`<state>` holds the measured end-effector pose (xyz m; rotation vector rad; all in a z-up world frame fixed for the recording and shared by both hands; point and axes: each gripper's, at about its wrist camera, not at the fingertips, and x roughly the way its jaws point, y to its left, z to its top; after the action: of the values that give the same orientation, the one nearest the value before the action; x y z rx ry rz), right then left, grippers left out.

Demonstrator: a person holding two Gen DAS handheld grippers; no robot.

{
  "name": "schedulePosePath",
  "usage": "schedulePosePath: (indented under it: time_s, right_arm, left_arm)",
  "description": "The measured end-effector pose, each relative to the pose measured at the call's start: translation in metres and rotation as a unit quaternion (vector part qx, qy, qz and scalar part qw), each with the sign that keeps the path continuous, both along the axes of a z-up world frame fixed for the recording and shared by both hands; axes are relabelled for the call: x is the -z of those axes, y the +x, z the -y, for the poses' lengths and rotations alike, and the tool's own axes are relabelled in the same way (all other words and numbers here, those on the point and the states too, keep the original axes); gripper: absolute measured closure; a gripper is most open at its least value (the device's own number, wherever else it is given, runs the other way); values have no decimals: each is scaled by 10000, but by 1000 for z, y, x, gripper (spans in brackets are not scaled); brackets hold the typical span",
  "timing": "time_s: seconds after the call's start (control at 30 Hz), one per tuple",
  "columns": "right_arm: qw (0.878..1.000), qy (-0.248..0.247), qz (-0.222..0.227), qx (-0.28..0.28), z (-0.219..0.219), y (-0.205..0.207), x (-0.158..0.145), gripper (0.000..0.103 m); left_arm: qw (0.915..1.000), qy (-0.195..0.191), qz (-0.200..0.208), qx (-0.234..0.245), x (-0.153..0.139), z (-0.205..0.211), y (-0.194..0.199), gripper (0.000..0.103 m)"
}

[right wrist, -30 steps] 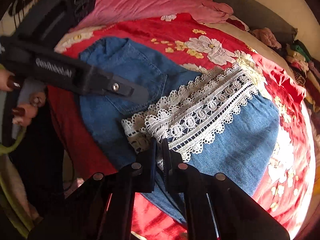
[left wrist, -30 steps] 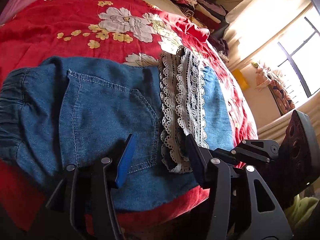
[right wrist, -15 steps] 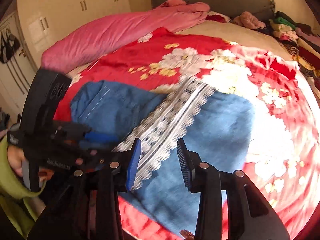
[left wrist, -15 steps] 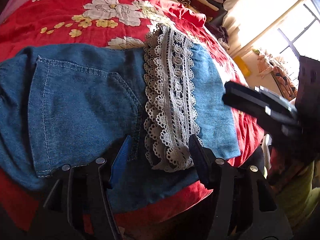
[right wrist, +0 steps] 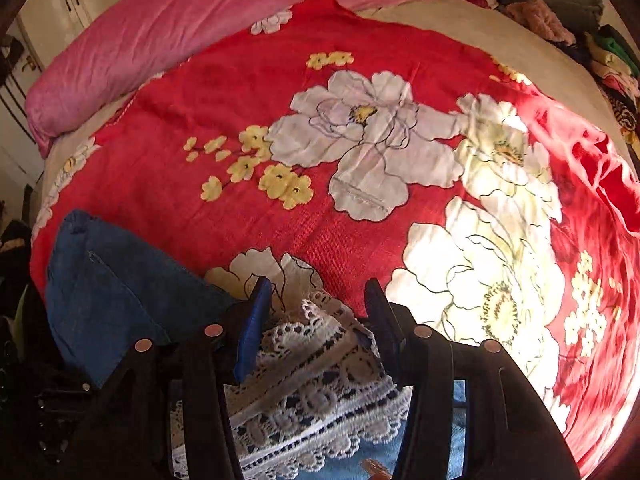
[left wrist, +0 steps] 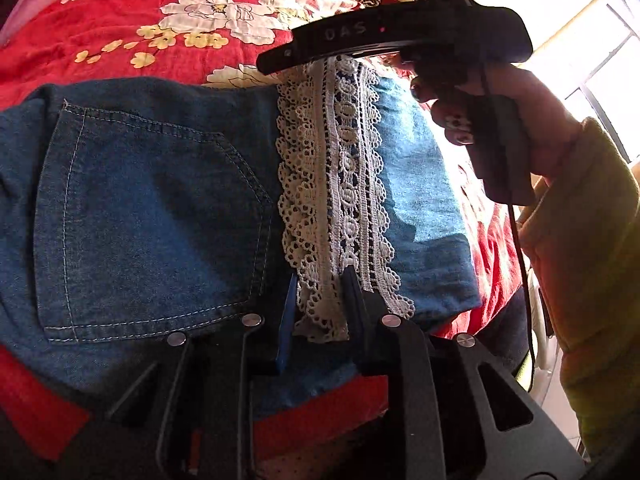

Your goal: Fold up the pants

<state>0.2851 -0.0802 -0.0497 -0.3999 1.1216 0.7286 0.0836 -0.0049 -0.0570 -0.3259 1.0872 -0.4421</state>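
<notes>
Pants (left wrist: 152,208) lie folded near the front edge of the bed (right wrist: 360,200), their lace hem (left wrist: 336,184) on top. Both tools seem poised to take that hem for another fold. The left hand-held gripper (left wrist: 318,300) is narrowly open around the lace's near end; the right hand-held gripper (right wrist: 316,320) gapes wide over its far end, gripping nothing.

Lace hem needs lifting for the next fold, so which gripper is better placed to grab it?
Probably left. The left gripper is open with the near end of the lace between its fingers; the right gripper is open over the far end.
</notes>
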Motion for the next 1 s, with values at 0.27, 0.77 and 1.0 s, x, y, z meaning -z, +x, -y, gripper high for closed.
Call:
schedulePosePath:
  time_s: [0.27, 0.77, 1.0]
  right_arm:
    - [9962, 867, -31, -43, 19, -15, -25, 88]
    - [9973, 513, 434, -302, -22, -32, -17, 56]
    - [9805, 1549, 1121, 462, 45, -57, -71, 37]
  left_arm:
    - [9998, -173, 38, 56, 0, -5, -3, 93]
    - [10000, 41, 70, -4, -4, -10, -26, 93]
    - [9999, 75, 83, -10, 0, -3, -24, 93]
